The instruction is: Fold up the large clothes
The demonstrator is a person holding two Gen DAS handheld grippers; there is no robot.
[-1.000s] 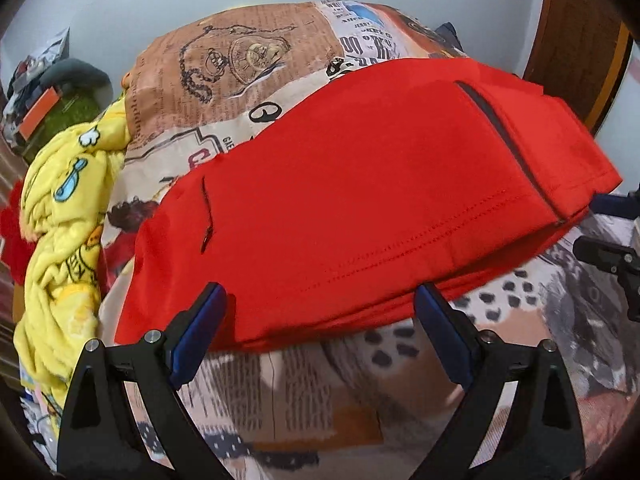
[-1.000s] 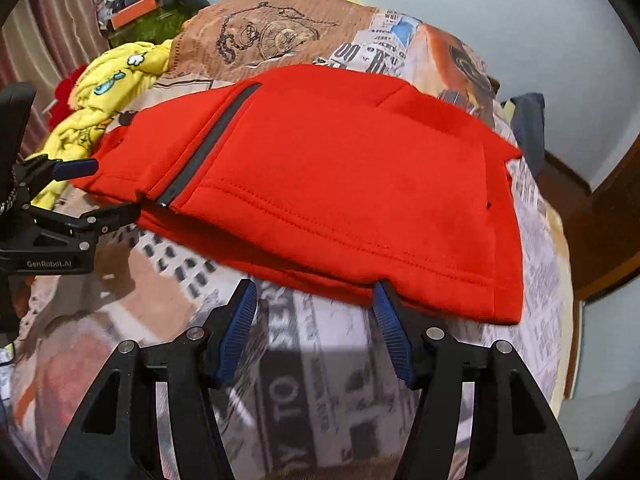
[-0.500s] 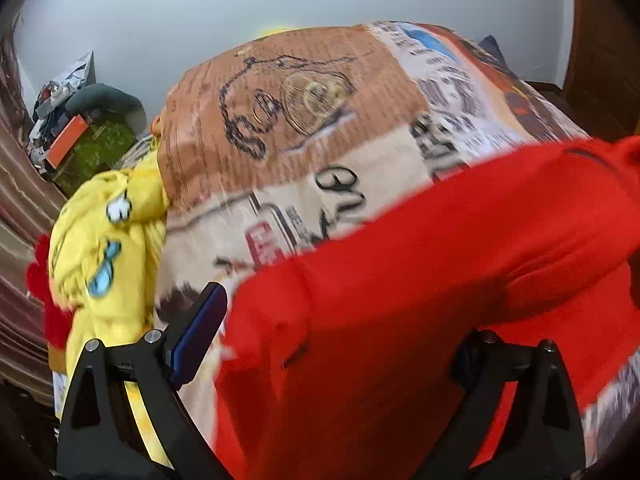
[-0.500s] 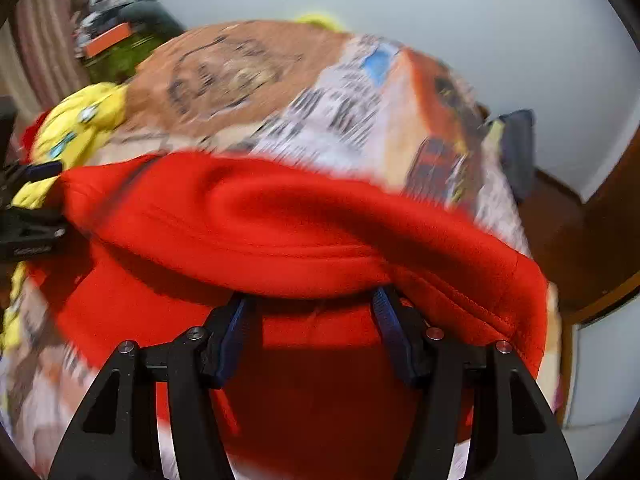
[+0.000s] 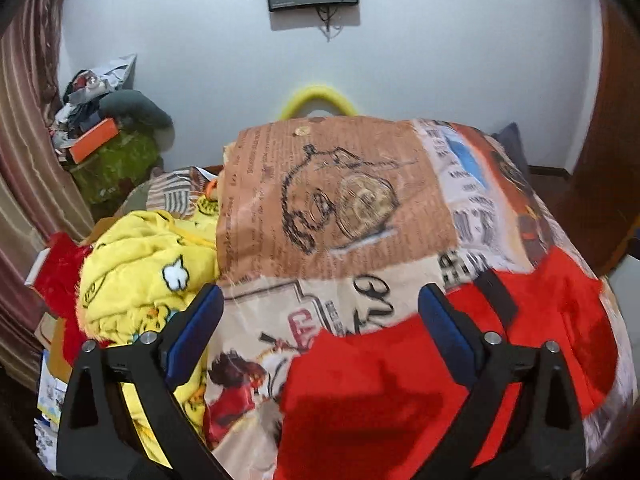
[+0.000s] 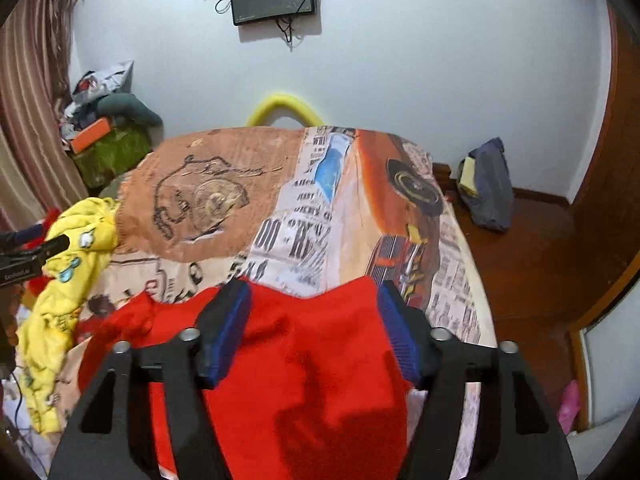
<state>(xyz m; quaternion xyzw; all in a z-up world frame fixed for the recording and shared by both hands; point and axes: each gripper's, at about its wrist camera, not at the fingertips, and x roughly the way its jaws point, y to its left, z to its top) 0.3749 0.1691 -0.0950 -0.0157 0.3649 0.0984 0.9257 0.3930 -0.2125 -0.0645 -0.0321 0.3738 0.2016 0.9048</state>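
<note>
In the left wrist view, the left gripper [image 5: 316,316] stands with its blue pads wide apart and nothing pressed between them; the printed bedspread [image 5: 332,208] shows plainly through the gap. The red garment [image 5: 400,392] lies bunched at the near edge of the bed, toward the right corner, part of it passing under the right-hand finger. Its shape is rumpled and blurred, so no clean fold line can be made out. A yellow blanket [image 5: 148,276] is heaped along the bed's left edge, clear of the work.

In the right wrist view, the right gripper [image 6: 314,328] has just been opening; red cloth fills the space between the pads, yet the pads do not appear to pinch it, so it reads as released. The garment lies on the near part of the bed, sagging toward the near edge.

Judged from this, the garment has been folded at least in part and set down near the bed's edge. Probably what is left is to square it up or fold it once more; the blur leaves this uncertain.
</note>
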